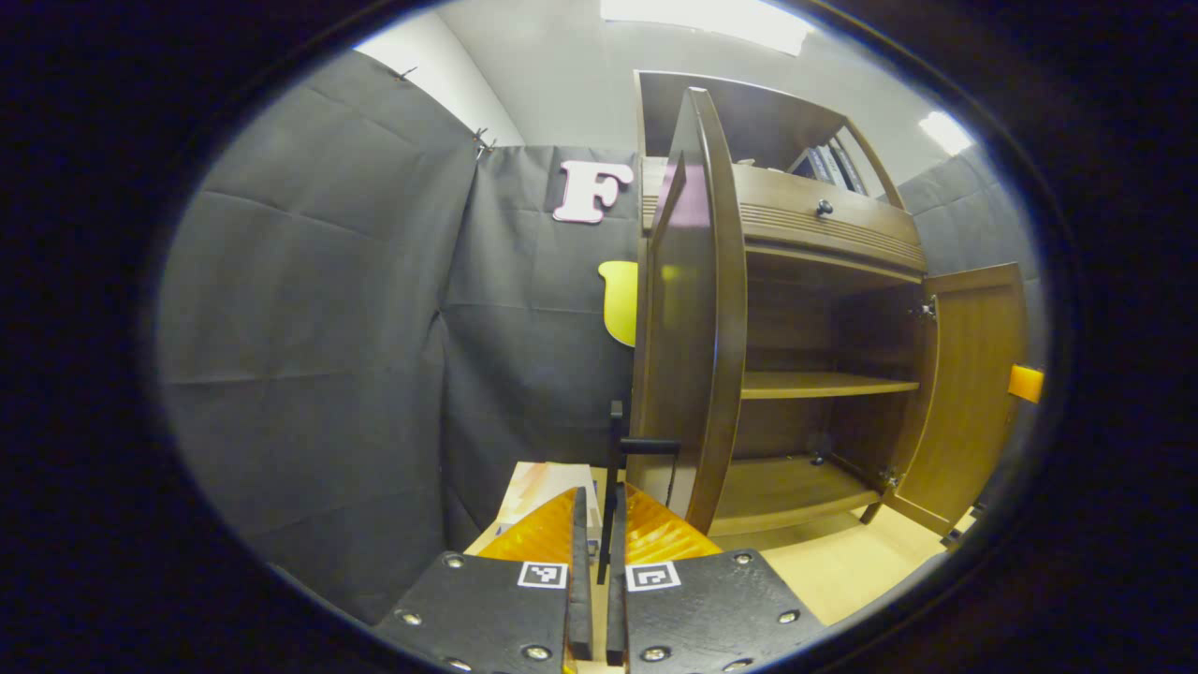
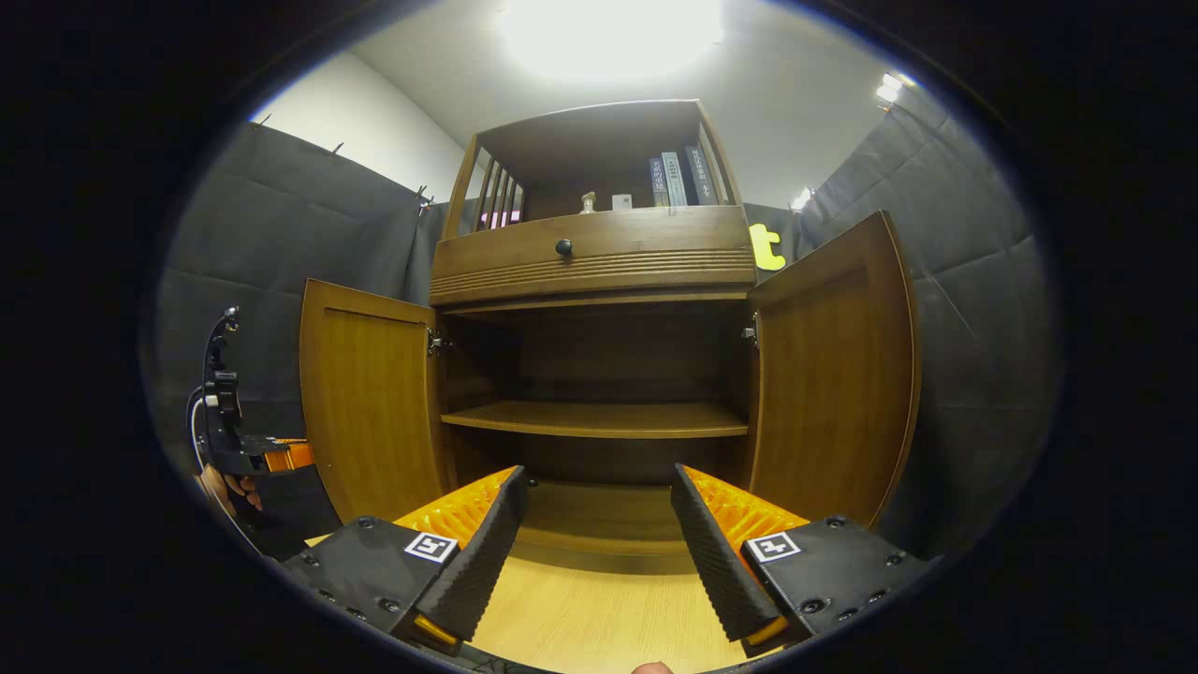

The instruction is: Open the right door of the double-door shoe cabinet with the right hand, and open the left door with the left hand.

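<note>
— Wooden shoe cabinet (image 2: 599, 262) stands straight ahead of the right gripper (image 2: 599, 534) in the right gripper view, both doors swung wide. How do its fingers stand?

— Spread well apart, gripping nothing; the bare lower shelf (image 2: 599, 419) shows between them. Right door (image 2: 838, 374) hangs open just beyond the right-hand finger, left door (image 2: 370, 402) beyond the other.

— And the left gripper (image 1: 590, 552)?

— In the left gripper view its fingers are clamped on the thin black handle (image 1: 614, 468) of the left door (image 1: 688, 309), which is seen nearly edge-on, just right of the fingers. From the right gripper view that gripper (image 2: 248, 454) sits left of the left door, held by a hand (image 2: 225, 487).
</note>
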Demonstrator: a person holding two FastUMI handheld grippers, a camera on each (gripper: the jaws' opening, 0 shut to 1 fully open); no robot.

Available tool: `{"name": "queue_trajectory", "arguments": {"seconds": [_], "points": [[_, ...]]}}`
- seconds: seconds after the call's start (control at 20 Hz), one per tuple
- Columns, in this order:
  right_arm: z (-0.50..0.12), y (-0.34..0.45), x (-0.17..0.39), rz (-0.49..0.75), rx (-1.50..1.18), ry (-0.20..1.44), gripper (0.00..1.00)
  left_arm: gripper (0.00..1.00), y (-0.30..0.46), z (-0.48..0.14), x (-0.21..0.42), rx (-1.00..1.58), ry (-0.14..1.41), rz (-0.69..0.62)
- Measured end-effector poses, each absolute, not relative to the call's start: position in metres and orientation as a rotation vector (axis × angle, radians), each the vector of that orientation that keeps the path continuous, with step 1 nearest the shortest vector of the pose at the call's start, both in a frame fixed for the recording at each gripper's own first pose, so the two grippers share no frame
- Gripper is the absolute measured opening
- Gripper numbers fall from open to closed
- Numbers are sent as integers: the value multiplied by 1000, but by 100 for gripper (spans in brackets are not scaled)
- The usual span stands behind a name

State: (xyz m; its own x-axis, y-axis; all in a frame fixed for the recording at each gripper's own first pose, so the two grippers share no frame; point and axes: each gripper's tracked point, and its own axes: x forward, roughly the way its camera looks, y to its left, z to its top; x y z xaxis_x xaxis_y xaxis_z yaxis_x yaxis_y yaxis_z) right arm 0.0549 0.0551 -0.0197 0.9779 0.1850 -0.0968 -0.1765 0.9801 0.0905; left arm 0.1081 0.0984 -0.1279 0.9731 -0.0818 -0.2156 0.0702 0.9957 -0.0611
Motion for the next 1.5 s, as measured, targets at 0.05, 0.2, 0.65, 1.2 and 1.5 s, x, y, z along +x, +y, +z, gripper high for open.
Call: {"name": "queue_trajectory", "arguments": {"seconds": [0.05, 0.2, 0.65, 1.2, 1.5], "points": [[-19, 58, 55, 180, 82, 106, 94, 10, 103, -126, 106, -58, 213, -74], [-17, 66, 51, 179, 73, 102, 96, 6, 125, -121, 98, -57, 197, -61], [-5, 72, 32, 219, 67, 65, 94, 6, 120, -90, 56, -48, 164, -57], [8, 11, -18, 177, 51, 41, 94, 6, 43, -42, -40, -44, 139, -65], [16, -15, -33, 151, 68, 22, 96, 8, 22, -30, -71, -31, 128, -61]]}}
